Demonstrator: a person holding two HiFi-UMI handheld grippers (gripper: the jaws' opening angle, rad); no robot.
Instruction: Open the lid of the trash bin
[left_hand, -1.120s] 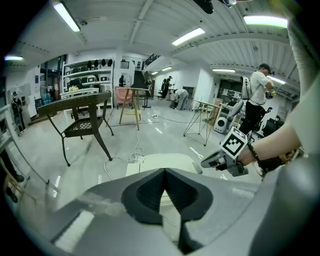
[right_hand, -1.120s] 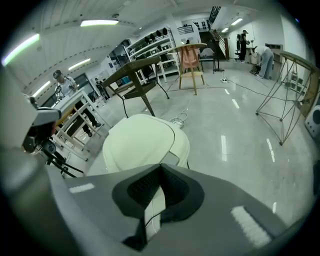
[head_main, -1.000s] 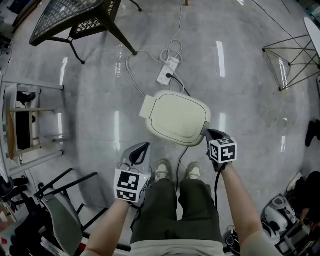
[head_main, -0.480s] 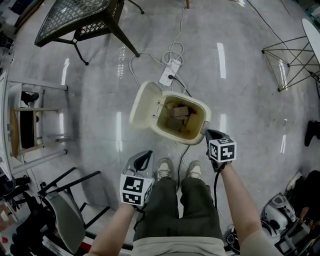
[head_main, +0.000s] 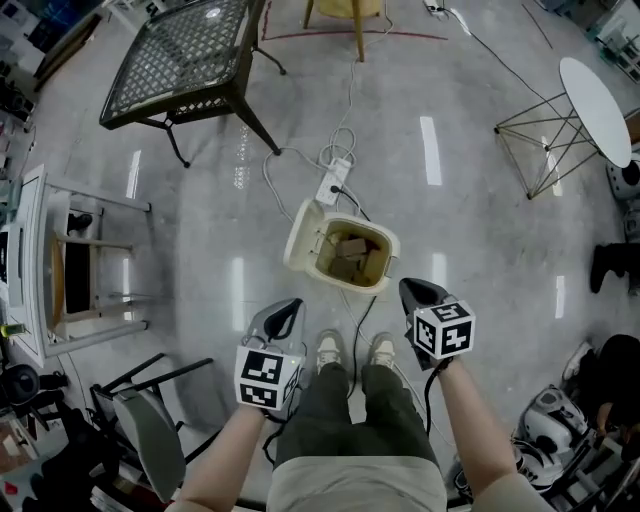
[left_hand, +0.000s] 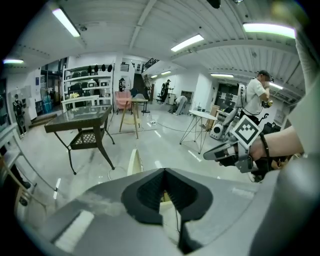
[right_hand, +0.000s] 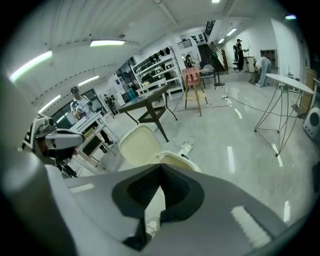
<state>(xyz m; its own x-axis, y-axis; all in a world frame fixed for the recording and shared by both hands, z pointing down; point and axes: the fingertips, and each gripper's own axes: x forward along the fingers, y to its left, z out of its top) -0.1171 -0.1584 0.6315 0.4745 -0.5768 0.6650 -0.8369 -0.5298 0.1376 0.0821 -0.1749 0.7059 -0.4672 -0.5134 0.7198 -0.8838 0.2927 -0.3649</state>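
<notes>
The cream trash bin (head_main: 384, 262) stands on the grey floor ahead of the person's shoes, with brown cardboard scraps inside. Its lid (head_main: 302, 232) is swung up on the left side, also seen as a cream lid (right_hand: 139, 145) in the right gripper view and edge-on as a lid (left_hand: 134, 161) in the left gripper view. My left gripper (head_main: 291, 304) hangs shut and empty near the bin's front left. My right gripper (head_main: 407, 287) is shut and empty at the bin's front right, touching nothing.
A white power strip (head_main: 336, 180) with looped cables lies just behind the bin. A dark mesh table (head_main: 185, 55) stands far left, a white round table (head_main: 595, 95) on a wire frame far right. A metal rack (head_main: 60, 260) and a chair (head_main: 140, 435) are on the left.
The bin's lid went from lying flat over the bin to standing open on its left side. The head view has pulled back, and both grippers stay shut in front of the bin.
</notes>
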